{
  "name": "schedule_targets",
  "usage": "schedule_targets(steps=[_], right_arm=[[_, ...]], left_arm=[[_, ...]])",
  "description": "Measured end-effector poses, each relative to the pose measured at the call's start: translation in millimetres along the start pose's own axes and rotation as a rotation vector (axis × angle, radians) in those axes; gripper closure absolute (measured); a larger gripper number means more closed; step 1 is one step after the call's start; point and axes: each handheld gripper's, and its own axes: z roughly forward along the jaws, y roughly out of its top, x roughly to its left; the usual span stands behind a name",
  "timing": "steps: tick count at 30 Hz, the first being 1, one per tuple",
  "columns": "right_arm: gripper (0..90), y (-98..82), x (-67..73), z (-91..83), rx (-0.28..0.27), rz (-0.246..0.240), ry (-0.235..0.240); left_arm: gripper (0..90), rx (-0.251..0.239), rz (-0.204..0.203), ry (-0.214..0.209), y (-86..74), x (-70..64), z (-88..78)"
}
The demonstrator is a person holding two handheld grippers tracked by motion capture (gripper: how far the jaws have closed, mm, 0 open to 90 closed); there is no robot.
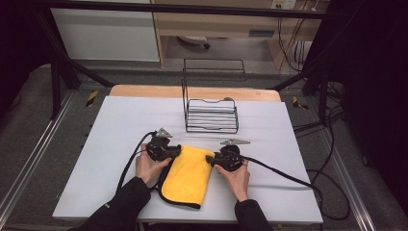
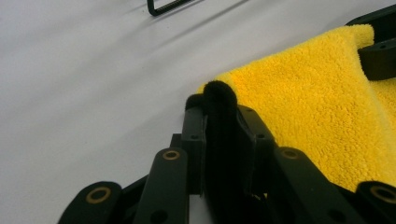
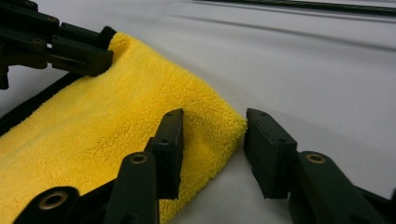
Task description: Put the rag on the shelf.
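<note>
- One folded yellow plush cloth with black edging (image 1: 187,174) lies before me.
- Two grippers: left gripper (image 2: 219,116) pinches its black-edged corner; right gripper (image 3: 212,144) straddles the other corner, jaws apart.
- One black wire rack (image 1: 211,115) behind.

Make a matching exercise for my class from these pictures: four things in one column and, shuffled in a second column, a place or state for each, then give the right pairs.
Things
1. cloth
2. rack
3. left gripper
4. right gripper

Places or states
A. jaws apart around a yellow corner
B. empty, at the far middle of the table
C. lies folded between the two hands
D. jaws shut on a black-edged corner

Right pairs: 1-C, 2-B, 3-D, 4-A
</note>
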Motion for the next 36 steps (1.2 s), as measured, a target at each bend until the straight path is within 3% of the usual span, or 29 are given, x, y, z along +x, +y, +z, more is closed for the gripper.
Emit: schedule_targets(steps=[9, 14, 19, 36], right_arm=[[79.7, 1.2, 1.2, 0.5, 0.029, 0.079, 0.026], [82.2, 2.8, 1.3, -2.2, 0.02, 0.084, 0.033], [82.8, 6.3, 2.9, -10.6, -0.016, 0.072, 0.055], [83.1, 31.9, 34.5, -36.6, -0.125, -0.132, 0.053]], left_arm=[[78.6, -0.005, -0.021, -0.008, 0.4, 0.2, -1.3], [80.7, -0.026, -0.043, -0.023, 0.4, 3.4, -6.6], [81.2, -0.089, -0.041, -0.024, 2.1, 1.3, -21.5], [81.2, -0.261, 0.008, 0.017, -4.7, -7.2, -71.3]])
